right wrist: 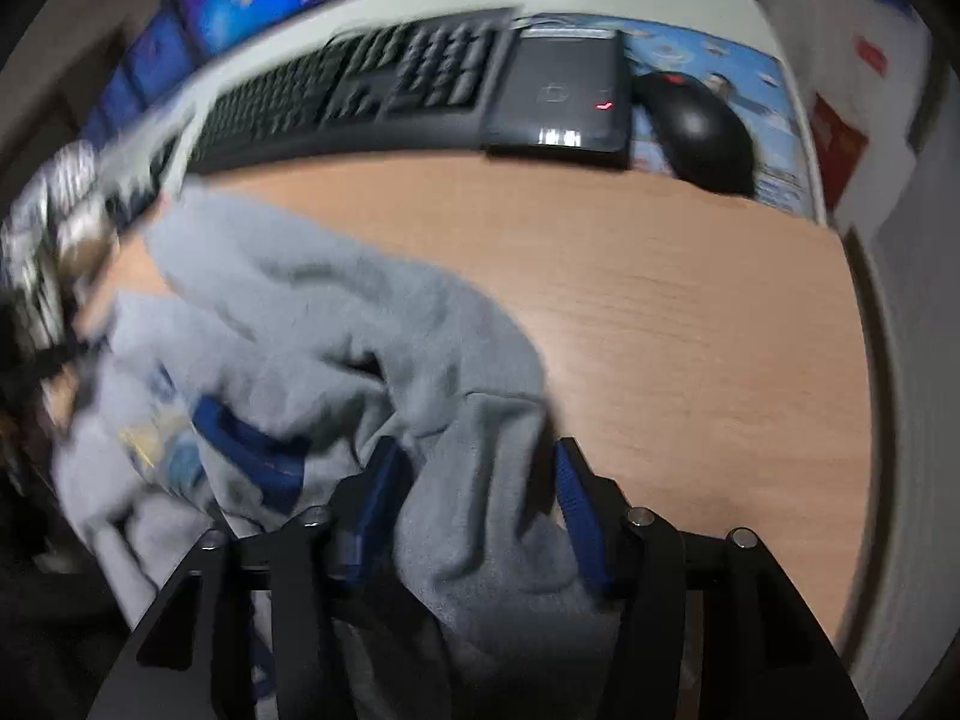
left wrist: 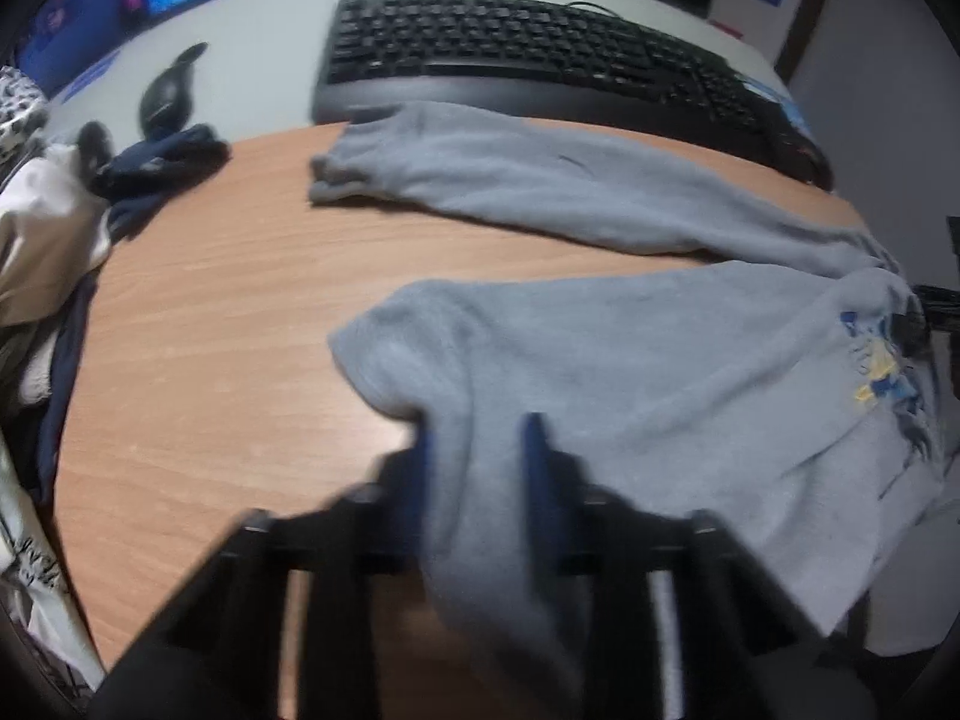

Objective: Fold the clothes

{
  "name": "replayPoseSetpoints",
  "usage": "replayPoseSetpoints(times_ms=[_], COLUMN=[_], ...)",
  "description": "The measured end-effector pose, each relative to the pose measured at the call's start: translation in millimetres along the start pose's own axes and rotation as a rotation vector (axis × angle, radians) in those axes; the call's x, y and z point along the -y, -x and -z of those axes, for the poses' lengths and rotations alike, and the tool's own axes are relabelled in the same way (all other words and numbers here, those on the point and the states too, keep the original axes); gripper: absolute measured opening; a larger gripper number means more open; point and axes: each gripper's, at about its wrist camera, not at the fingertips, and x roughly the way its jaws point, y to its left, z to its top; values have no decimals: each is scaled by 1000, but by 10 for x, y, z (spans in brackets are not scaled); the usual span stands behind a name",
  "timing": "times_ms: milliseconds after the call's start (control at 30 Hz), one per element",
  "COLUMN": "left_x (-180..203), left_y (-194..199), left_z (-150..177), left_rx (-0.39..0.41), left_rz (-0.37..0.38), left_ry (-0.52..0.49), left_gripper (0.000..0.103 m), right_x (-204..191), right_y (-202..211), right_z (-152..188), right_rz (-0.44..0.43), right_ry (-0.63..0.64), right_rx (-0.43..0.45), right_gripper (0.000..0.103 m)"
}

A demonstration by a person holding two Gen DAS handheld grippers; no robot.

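A grey sweatshirt (left wrist: 630,360) with a blue and yellow print lies spread on the wooden table (left wrist: 210,330), one sleeve (left wrist: 540,180) stretched toward the keyboard. My left gripper (left wrist: 477,438) is shut on a fold of its near edge, and cloth hangs down between the fingers. In the right wrist view the same sweatshirt (right wrist: 312,312) is bunched at the left. A thick fold sits between the blue pads of my right gripper (right wrist: 477,462), whose jaws stand apart with a thin dark gap at the right pad, so it is open around the cloth.
A black keyboard (left wrist: 528,48) runs along the back edge, with a dark flat device (right wrist: 564,96) and a black mouse (right wrist: 702,126) on a printed pad to its right. A dark blue garment (left wrist: 162,168) and a pile of clothes (left wrist: 42,240) sit at the left. Bare wood (right wrist: 690,300) lies to the right.
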Motion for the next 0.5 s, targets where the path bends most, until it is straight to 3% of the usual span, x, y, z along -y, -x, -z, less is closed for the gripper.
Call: replayPoseSetpoints(times_ms=[33,133,300,400,500], left_x=[-4,-148,-357,-406,-421], left_y=[-23,-54,206,642,881], left_z=[-25,-53,-113,-246,-479], left_rx=[3,19,58,107,118], left_rz=[12,100,268,297,248], left_ry=[12,122,227,192,151], left_gripper=[7,5,5,5,5], right_x=[-53,-170,-328,-594,-770], right_y=[-16,106,863,1441,1702], right_z=[-14,-28,-96,-169,-393], right_rz=[-1,0,0,14,53], right_ry=[17,25,36,117,162], right_rx=[-28,-16,119,166,178], right_gripper=[9,9,9,9,9])
